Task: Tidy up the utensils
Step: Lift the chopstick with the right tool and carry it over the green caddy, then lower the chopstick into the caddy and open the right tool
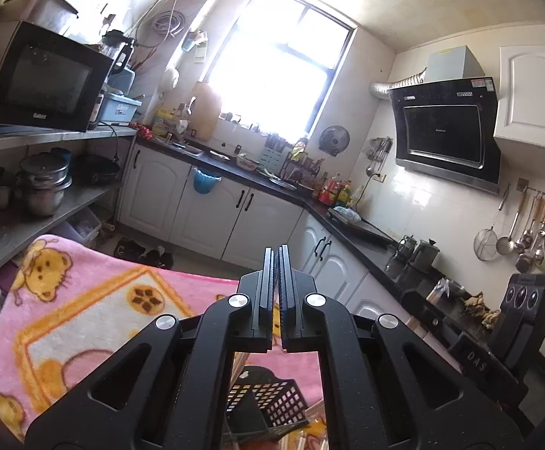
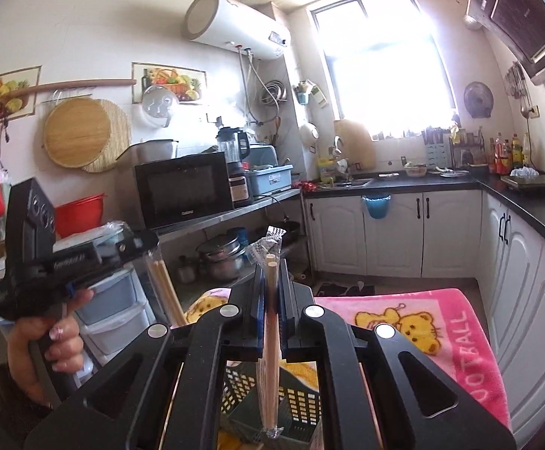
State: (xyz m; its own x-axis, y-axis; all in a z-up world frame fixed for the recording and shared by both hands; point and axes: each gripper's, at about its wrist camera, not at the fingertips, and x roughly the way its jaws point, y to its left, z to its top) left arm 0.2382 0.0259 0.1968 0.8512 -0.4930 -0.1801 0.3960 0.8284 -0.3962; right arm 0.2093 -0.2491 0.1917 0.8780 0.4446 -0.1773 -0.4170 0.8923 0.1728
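Note:
My right gripper (image 2: 271, 262) is shut on a pair of wooden chopsticks in a clear plastic sleeve (image 2: 270, 337), held upright with the lower end over a black perforated utensil basket (image 2: 298, 405). My left gripper (image 1: 276, 253) is shut with nothing visible between its fingers in its own view; the basket (image 1: 272, 401) shows below it. In the right wrist view the left gripper (image 2: 148, 247) appears at left, held by a hand, with another sleeved chopstick pair (image 2: 163, 285) hanging by its jaws; I cannot tell if it grips them.
The basket stands on a pink cartoon-bear blanket (image 1: 85, 307) over a table, also in the right wrist view (image 2: 441, 322). White cabinets with a black countertop (image 1: 347, 225) run behind. A steel shelf with microwave (image 1: 44, 78) and pots (image 1: 44, 183) stands at left.

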